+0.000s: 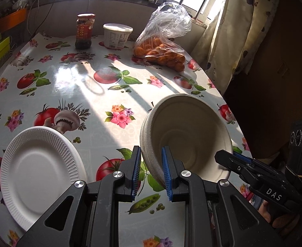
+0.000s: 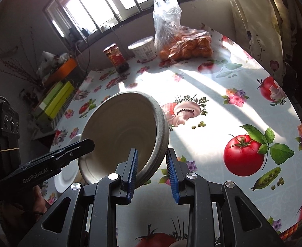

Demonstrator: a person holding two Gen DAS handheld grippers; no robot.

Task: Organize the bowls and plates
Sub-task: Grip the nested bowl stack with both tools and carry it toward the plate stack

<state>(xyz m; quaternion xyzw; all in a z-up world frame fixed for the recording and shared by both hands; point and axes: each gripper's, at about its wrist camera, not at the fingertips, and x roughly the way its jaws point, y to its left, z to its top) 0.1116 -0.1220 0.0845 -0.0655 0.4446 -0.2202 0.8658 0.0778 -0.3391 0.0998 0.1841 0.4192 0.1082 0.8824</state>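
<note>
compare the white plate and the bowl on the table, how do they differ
The white plate lies flat on the tablecloth; the bowl is tipped up on its side. The plate is shallow with a ribbed rim; the bowl is deep and smooth inside. The plate is bright white and untouched; the bowl is off-white, with the left tongs and right tongs straddling its rim. Both look like disposable tableware.
</note>
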